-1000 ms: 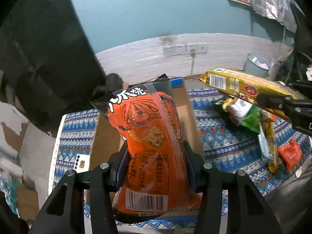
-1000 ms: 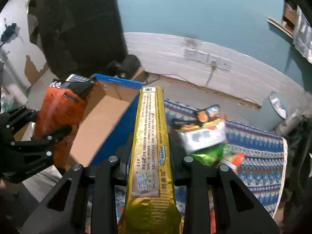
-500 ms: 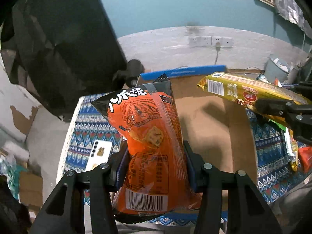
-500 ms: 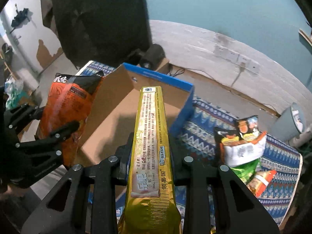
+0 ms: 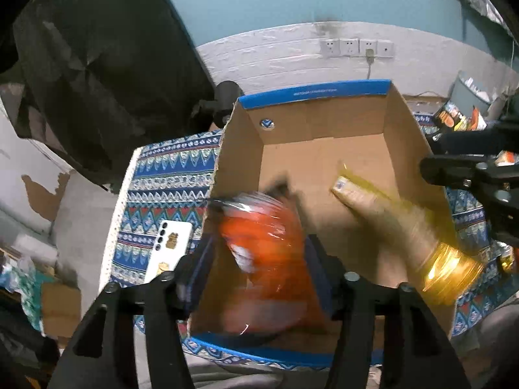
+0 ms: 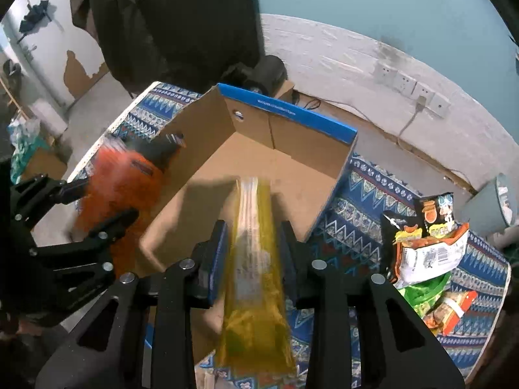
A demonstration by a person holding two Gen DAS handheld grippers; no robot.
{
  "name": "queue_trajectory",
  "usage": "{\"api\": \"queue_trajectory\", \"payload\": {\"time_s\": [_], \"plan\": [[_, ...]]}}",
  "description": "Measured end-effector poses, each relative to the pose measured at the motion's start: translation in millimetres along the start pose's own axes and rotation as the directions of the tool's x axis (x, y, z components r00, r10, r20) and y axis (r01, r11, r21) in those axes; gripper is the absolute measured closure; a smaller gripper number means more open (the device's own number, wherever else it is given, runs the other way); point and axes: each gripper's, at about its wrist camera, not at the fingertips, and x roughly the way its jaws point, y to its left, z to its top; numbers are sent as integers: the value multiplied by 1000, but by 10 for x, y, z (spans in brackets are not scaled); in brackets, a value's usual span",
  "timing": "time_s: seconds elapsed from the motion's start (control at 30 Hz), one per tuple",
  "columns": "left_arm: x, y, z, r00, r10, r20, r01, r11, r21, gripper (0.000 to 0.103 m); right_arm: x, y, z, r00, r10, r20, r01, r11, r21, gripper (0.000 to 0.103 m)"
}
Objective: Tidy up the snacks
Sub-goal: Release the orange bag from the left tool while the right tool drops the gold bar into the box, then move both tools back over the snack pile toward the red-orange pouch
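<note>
An open cardboard box [image 5: 324, 120] with a blue rim stands on a patterned cloth; it also shows in the right wrist view [image 6: 285, 129]. My left gripper [image 5: 259, 256] has its jaws spread, and the orange snack bag [image 5: 262, 259] is blurred between them, dropping over the box's near left corner. The orange bag shows in the right wrist view [image 6: 120, 188] too. My right gripper [image 6: 253, 246] has its jaws spread, and the long yellow snack pack [image 6: 253, 259] is blurred between them, falling into the box. The yellow pack shows in the left wrist view [image 5: 389, 220].
A white phone [image 5: 167, 246] lies on the cloth [image 5: 162, 175] left of the box. A pile of snack bags [image 6: 425, 253] lies on the cloth right of the box. A grey bin [image 6: 493, 204] stands at far right. A dark cover [image 5: 97, 48] hangs behind.
Both grippers moved over the box and opened. The orange bag and the yellow pack, held firmly before, are now blurred and dropping toward the box.
</note>
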Motion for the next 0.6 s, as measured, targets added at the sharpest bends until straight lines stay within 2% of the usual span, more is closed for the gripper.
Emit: {"api": "queue_trajectory", "payload": {"time_s": [0.03,0.13,0.3,0.6], "plan": [[-11,-7,6,1000,2,6,-2,1000,1,37,-15,4,-6,1000,-1,5,1,1000,1,58],[-44,-19,20,1000,-8,15,8,1000,0,29,-84,-32,-17,1000,-17,19,17,1000,14,45],[-128,-108,36,999,-34,34,34,999,14,29,-241,-178,-104,999,-38,38,36,998,53,35],[-321,-412,93,994,-97,57,93,994,58,28,-508,-523,-358,996,-82,43,76,989,126,29]]}}
